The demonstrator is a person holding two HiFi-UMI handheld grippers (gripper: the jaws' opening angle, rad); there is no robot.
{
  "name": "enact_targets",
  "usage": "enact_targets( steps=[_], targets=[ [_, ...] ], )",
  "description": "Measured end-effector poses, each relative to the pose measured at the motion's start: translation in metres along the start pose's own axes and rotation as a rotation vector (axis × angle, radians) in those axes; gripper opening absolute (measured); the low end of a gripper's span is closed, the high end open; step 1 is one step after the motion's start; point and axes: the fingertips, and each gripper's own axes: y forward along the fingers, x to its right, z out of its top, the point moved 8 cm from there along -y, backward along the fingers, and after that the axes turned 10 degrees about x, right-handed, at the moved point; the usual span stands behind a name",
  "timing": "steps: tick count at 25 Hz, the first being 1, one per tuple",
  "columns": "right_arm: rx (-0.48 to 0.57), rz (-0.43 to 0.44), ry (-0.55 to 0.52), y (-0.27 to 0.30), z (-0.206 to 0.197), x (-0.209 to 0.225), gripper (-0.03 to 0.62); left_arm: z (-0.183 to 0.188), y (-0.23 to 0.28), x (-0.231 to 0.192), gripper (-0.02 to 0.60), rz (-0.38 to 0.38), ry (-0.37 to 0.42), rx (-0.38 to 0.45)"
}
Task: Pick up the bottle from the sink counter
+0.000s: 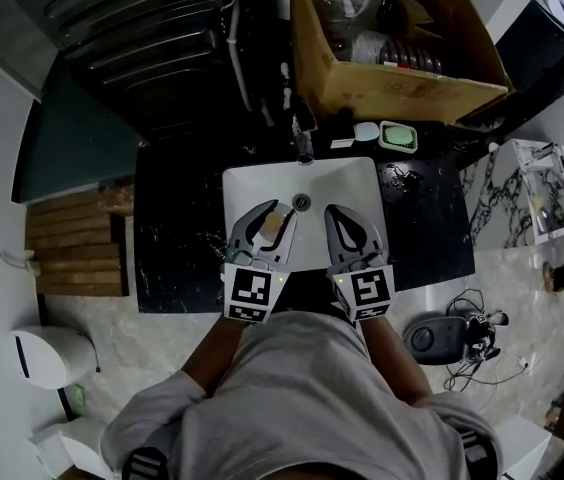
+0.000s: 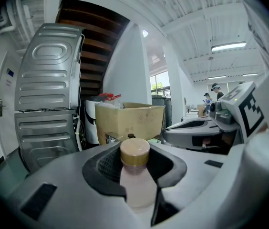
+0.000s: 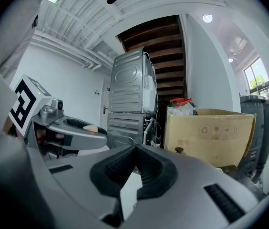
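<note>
L gripper (image 1: 275,211) clamped on bottle (image 2: 135,178), pads on its body below the tan cap (image 2: 134,151). Bottle upright, over the white sink (image 1: 362,183) set in the black tabletop (image 1: 177,223). R gripper (image 3: 133,149) alongside, jaws together, nothing between.

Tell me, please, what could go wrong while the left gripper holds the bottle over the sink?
1. The left gripper grips the bottle high, near its cap. The smooth body might slip and drop into the sink.
2. The right gripper, shut and empty, sits close beside it. A sideways move could knock the bottle.
3. The faucet stands just ahead, so pushing forward risks a bump.
</note>
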Motion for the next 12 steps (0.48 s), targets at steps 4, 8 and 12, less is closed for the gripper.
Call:
enact_targets(
  steps=[4, 8, 12],
  targets=[
    [-0.001, -0.005, 0.007, -0.001, 0.0003, 0.002, 0.009, 0.0006, 0.0009, 0.0006, 0.127, -0.004, 0.003, 0.001],
    [-0.003, -0.01, 0.009, -0.002, -0.0005, 0.0033, 0.009, 0.0001, 0.0021, 0.0019, 0.126, -0.009, 0.006, -0.003],
    [0.0, -0.014, 0.014, -0.0015, -0.0017, 0.0059, 0.009, 0.0002, 0.0046, 0.0036, 0.127, -0.015, 0.011, -0.005]
  ],
)
